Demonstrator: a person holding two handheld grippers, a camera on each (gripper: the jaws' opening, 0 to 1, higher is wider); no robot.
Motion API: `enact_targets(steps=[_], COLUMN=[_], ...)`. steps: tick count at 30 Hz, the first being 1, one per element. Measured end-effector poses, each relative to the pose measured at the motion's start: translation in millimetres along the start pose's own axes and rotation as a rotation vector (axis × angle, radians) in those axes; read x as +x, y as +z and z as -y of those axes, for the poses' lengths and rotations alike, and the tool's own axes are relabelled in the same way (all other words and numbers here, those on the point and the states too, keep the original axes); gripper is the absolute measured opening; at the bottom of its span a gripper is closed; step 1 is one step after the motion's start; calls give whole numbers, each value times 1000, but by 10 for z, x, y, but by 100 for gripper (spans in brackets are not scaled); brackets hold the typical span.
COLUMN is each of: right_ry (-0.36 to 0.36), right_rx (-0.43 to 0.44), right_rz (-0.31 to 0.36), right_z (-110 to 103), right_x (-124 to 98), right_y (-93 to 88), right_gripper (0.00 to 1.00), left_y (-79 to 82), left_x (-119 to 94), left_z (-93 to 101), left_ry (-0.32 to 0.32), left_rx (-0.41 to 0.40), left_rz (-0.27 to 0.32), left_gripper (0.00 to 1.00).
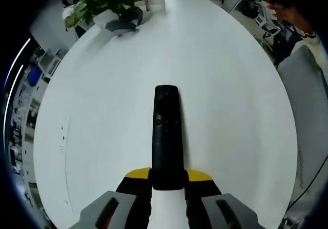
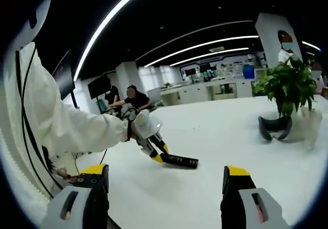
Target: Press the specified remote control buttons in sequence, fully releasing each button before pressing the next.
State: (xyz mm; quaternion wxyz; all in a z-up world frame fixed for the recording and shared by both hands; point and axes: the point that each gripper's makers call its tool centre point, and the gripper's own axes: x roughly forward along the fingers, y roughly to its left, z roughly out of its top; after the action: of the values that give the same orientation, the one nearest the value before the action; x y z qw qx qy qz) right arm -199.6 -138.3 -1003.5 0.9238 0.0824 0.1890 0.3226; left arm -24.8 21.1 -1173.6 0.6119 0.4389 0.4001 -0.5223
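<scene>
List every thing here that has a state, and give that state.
Remote: held at its near end in the left gripper, lying along the table.
Left gripper: shut on remote.
Right gripper: open, holding nothing.
Plant: upright on the table.

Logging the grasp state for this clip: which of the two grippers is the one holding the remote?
The left gripper: its jaws are shut on the black remote over the white table. The right gripper stands open with nothing between its jaws.
</scene>
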Motion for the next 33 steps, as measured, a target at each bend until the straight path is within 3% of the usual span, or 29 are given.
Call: enact_targets(steps=[16, 23, 29, 32, 33], right_ry=[-28, -33, -23, -15, -13], right_rx=[23, 34, 48, 39, 32], right_rz=[-41, -43, -40, -38, -34], right_z=[182, 203, 178, 130, 115], right_x=[53, 82, 115, 135, 135], right_y=[-87, -83, -79, -51, -36], right_gripper=[91, 91, 90, 90, 90], left_y=[-29, 11, 4, 7, 8], left_x=[165, 212, 227, 215, 195], left_z=[-420, -513, -497, -515, -595], left_ry=[-2, -9, -53, -11, 49], left_rx=[35, 47, 69, 99, 83], left_rz=[-51, -54, -70, -56, -52], left_gripper=[21, 22, 23, 27, 33])
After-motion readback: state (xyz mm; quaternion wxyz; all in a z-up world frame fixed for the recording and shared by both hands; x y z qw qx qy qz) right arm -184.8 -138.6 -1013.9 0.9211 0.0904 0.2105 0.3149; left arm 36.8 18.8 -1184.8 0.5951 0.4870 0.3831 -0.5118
